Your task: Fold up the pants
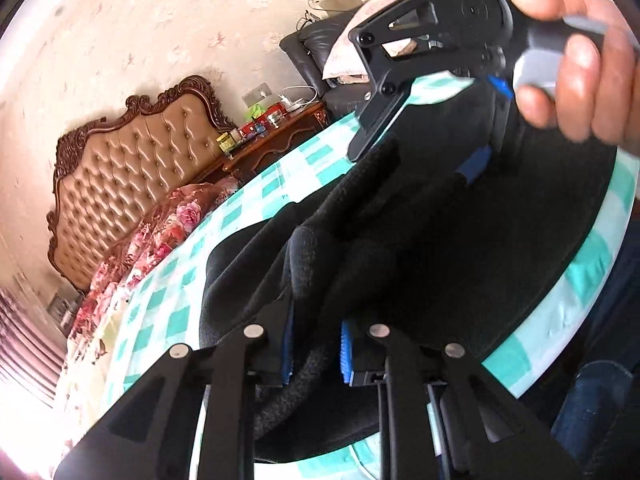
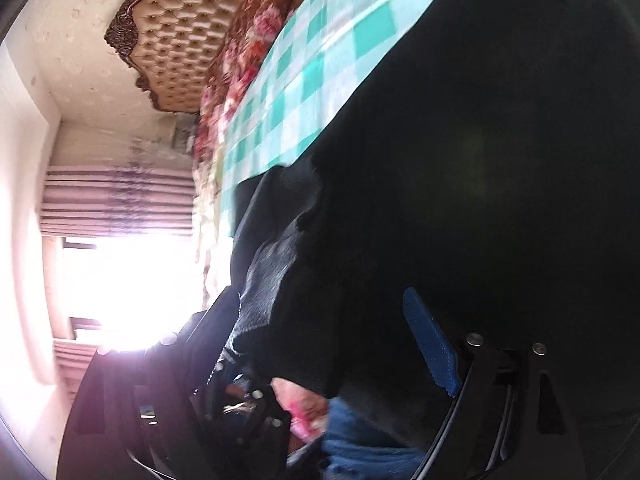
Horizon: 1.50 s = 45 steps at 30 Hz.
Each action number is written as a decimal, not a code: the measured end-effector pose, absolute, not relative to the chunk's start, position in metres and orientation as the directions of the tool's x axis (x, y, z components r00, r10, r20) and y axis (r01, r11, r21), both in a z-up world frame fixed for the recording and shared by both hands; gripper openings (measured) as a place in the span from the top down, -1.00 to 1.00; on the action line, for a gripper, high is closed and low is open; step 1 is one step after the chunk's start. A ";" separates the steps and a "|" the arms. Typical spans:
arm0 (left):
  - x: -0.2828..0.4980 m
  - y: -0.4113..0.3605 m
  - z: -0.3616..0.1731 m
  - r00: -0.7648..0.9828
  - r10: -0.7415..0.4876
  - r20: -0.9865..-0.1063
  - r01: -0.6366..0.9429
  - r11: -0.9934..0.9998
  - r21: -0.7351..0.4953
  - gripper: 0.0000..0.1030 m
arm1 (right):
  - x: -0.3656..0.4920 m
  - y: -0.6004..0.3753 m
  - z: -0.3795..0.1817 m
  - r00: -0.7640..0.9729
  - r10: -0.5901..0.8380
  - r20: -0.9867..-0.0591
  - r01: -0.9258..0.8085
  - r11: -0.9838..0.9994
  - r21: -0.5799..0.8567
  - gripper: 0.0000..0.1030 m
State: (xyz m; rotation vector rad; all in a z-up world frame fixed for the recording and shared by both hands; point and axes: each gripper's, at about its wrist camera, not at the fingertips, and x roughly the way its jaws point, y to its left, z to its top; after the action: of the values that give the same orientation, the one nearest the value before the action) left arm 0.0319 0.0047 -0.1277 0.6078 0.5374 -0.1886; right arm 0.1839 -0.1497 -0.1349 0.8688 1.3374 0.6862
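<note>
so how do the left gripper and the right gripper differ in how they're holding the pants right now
The left gripper has both blue-padded fingers closed on a bunched fold of the black pants. For the right gripper, only one blue pad shows in its own view; the other finger is hidden by cloth, so its grip cannot be confirmed. The left is seen from behind, the right from the side, held by a hand. Both work above the checked sheet.

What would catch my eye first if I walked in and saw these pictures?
Probably the big black pants spread over a green-and-white checked sheet, filling the middle of both views. Next, the left gripper in the foreground, its blue pads pinching a fold of that fabric, while a bare hand at upper right holds the right gripper down on the cloth. Behind, an ornate tufted headboard stands against the wall.
</note>
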 end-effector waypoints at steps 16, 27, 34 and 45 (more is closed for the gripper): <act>0.009 -0.033 -0.132 0.901 -0.102 -0.423 0.345 0.759 0.553 0.55 | 0.196 -0.139 -0.078 0.324 0.707 -0.629 -0.194 0.700 0.687 0.59; 0.006 0.013 -0.101 0.772 -0.356 -0.527 0.432 0.902 0.024 -0.02 | 0.177 -0.206 -0.130 0.359 0.606 -0.710 -0.112 0.783 0.612 0.61; 0.028 0.112 -0.120 0.744 -0.365 -0.560 0.183 0.917 -0.354 0.73 | 0.180 -0.198 -0.099 0.407 0.597 -0.691 -0.216 0.798 0.562 0.62; 0.033 0.139 -0.128 0.745 -0.388 -0.543 0.145 0.888 -0.436 0.73 | 0.187 -0.207 -0.119 0.428 0.460 -0.778 -0.150 0.885 0.441 0.14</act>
State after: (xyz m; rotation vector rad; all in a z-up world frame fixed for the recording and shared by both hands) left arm 0.0331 0.1388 -0.1279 -0.3831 0.6717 -0.2997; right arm 0.1869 -0.2072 -0.1185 0.3269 1.0658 0.3894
